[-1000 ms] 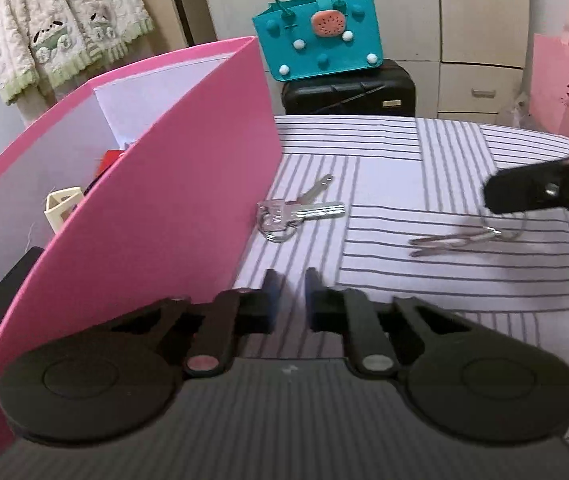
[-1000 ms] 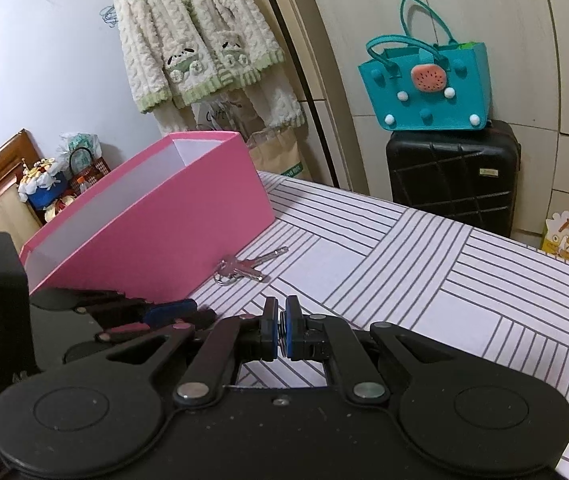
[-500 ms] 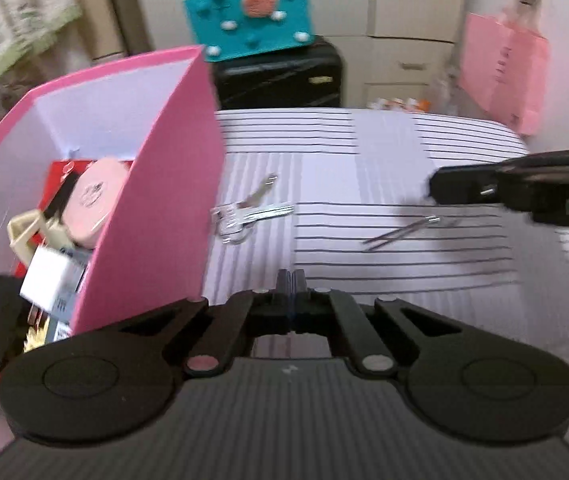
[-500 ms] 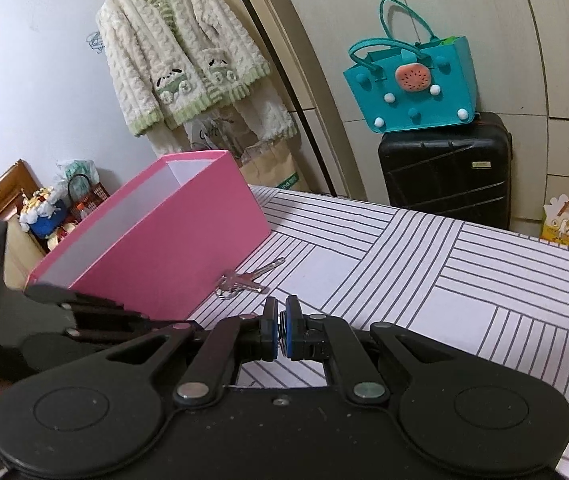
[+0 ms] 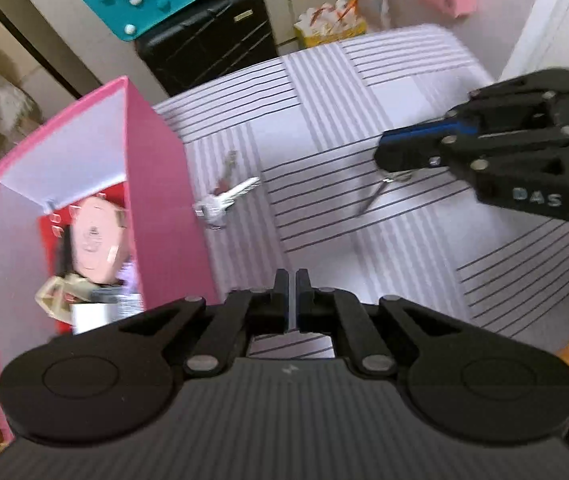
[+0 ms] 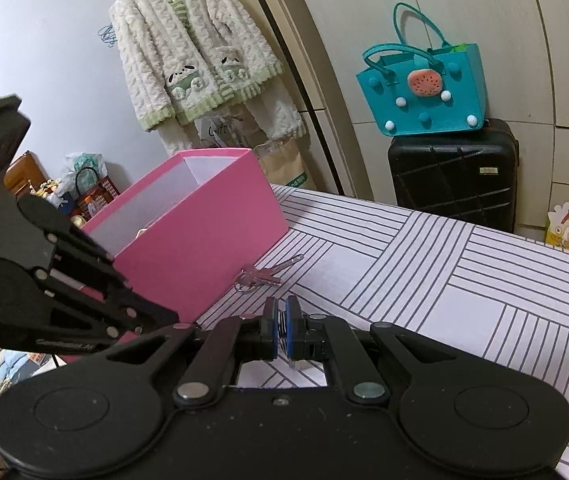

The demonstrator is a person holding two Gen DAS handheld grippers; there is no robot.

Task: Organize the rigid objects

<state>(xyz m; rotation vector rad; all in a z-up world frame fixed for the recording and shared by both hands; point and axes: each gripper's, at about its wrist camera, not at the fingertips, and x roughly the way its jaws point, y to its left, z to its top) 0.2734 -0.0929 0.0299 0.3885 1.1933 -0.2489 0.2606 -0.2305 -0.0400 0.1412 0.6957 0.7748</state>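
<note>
The pink box (image 5: 156,200) stood open at the left of the striped table (image 5: 404,92), its inner walls white. Inside it lay a red item (image 5: 50,236), a round pale pink case (image 5: 98,240), a cream-coloured piece (image 5: 54,292) and a white block (image 5: 92,316); the blur hid finer detail.

The keys (image 5: 226,200), silver on a ring, lay flat on the cloth just beside the box's right wall, at about 11 o'clock from the left gripper (image 5: 292,300) in its own view. In the right wrist view the keys (image 6: 264,276) sat at 12 o'clock, just past the right gripper (image 6: 280,332).

A thin metal piece (image 5: 374,196), too small to name, lay on the table at 1 o'clock of the left gripper, its far end under the right gripper's (image 5: 388,156) tip.

The left gripper's jaws were pressed together with nothing between them, above the table near the box's near corner. The right gripper's blue pads (image 6: 292,332) were nearly together, clamped on a thin metal thing (image 6: 283,330); whether it was that same piece could not be told.
</note>
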